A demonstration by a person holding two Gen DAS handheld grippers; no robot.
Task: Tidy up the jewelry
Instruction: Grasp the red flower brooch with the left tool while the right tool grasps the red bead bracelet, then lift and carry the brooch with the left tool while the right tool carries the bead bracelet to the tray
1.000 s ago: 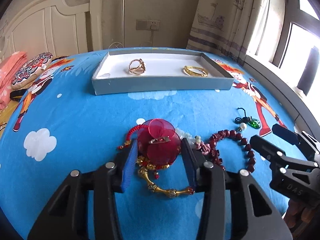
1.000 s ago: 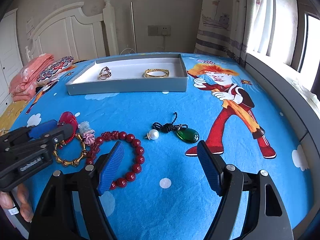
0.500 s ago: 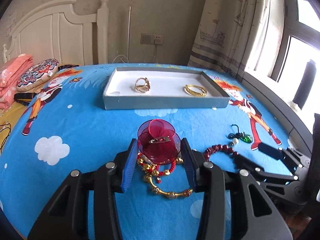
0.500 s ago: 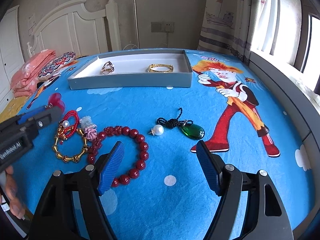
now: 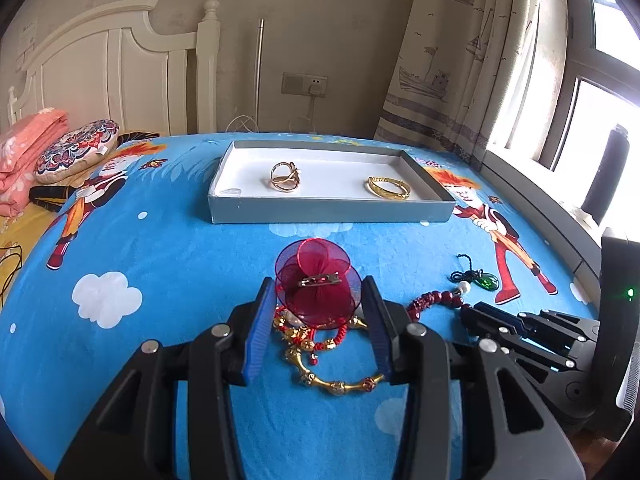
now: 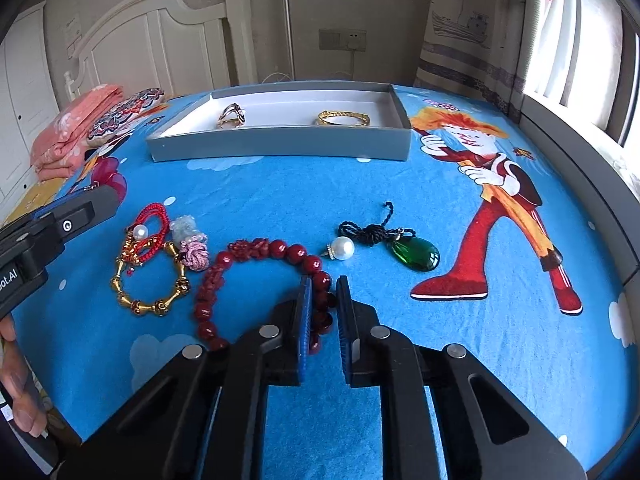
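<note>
My left gripper (image 5: 318, 286) is shut on a red mesh flower clip (image 5: 316, 280), held a little above the blue bedsheet. Below it lie a gold link bracelet (image 5: 336, 386) and a red cord bracelet (image 6: 154, 216). The jaws of my right gripper (image 6: 323, 284) are closing. Their blue pads squeeze one side of the red bead bracelet (image 6: 256, 248), which rests on the sheet. A pearl ring (image 6: 343, 248) and a green pendant (image 6: 416, 254) lie just beyond it. The grey tray (image 6: 280, 146) at the back holds a gold ring (image 6: 231, 116) and a gold bangle (image 6: 344, 118).
A pink knotted charm (image 6: 195, 254) lies between the two bracelets. Folded pink bedding (image 6: 68, 136) and a patterned cushion (image 5: 76, 150) sit at the left by the white headboard. The bed's grey edge (image 6: 592, 192) and a curtained window run along the right.
My right gripper's jaws have swung from wide apart to nearly together around the bead bracelet. My left gripper has lifted the flower clip off the pile of bracelets.
</note>
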